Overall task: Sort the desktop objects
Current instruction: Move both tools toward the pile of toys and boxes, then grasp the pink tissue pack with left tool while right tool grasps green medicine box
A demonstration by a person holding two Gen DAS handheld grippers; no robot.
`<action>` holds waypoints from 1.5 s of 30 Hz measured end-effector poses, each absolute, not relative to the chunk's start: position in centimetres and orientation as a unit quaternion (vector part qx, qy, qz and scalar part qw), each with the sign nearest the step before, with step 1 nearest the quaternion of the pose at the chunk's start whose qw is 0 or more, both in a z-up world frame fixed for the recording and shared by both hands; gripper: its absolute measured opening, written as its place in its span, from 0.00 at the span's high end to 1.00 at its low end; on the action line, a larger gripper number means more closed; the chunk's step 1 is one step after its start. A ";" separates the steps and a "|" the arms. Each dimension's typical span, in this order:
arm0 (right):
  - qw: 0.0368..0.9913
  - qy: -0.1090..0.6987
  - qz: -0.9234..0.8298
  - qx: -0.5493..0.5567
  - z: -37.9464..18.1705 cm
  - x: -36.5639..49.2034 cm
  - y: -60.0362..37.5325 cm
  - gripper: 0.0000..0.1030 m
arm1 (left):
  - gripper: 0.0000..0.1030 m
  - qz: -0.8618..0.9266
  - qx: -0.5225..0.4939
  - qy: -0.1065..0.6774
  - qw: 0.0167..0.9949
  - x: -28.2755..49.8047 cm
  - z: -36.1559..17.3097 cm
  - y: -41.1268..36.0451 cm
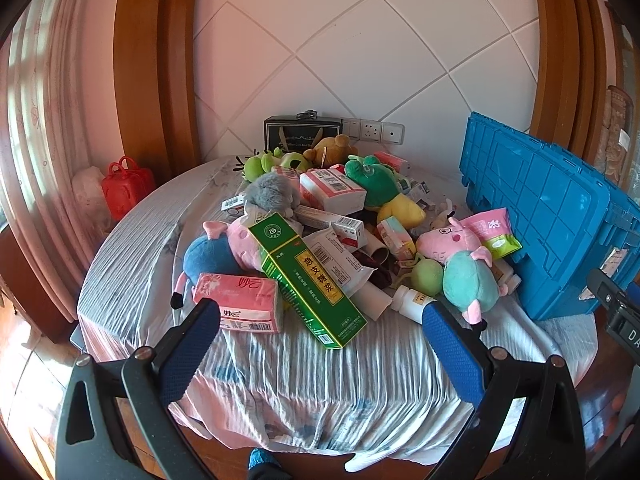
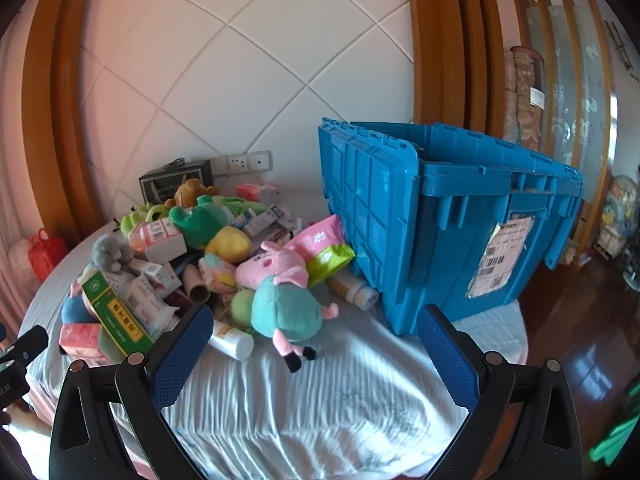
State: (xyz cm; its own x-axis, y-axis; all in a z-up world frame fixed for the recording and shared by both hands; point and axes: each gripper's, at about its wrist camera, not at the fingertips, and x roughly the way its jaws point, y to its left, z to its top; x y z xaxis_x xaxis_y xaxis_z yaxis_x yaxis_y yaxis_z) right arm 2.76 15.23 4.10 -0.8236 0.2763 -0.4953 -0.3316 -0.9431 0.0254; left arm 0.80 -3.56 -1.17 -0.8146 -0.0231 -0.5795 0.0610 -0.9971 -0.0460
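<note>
A heap of plush toys, medicine boxes and bottles lies on a round table covered with a striped cloth [image 1: 320, 380]. In front lie a long green box [image 1: 308, 280], a pink tissue pack [image 1: 240, 300] and a pig plush in a teal dress [image 1: 464, 268] [image 2: 284, 300]. A white bottle [image 2: 232, 340] rests by the pig. A blue crate [image 2: 460, 232] [image 1: 552, 216] stands open on the right. My left gripper [image 1: 320, 320] hovers open before the green box, holding nothing. My right gripper [image 2: 316, 320] is open too, near the pig plush, empty.
A red case [image 1: 126, 184] sits beyond the table's left edge. A dark box [image 1: 302, 132] and wall sockets [image 1: 372, 130] stand at the back against the white panelled wall. Wooden floor [image 2: 580, 340] shows to the right. Bare cloth [image 2: 320, 408] spreads in front.
</note>
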 end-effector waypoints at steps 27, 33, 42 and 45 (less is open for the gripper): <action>0.112 0.057 0.940 -0.317 0.1 -4.2 11.9 0.00 | 0.00 -0.925 0.354 0.058 0.121 -3.1 -6.3 -15.2; 0.052 0.018 0.932 -0.358 -1.9 -7.7 7.5 0.00 | 0.00 -0.910 0.393 0.063 0.120 -5.7 -8.8 -17.4; 0.011 -0.008 0.915 -0.403 -4.8 -12.3 3.1 0.00 | 0.00 -0.898 0.434 0.034 0.061 -11.0 -11.6 -15.3; 0.014 -0.010 0.910 -0.413 -5.4 -13.5 2.6 0.00 | 0.00 -0.901 0.428 0.020 0.068 -13.9 -11.7 -14.6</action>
State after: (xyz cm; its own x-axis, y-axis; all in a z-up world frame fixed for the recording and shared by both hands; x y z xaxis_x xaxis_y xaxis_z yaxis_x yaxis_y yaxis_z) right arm -13.53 2.56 -5.37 -0.6580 0.0338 -0.7523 -0.0178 -0.9994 -0.0294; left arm -13.93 -14.56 -11.73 -0.6244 -0.1052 -0.7740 0.1397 -0.9900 0.0218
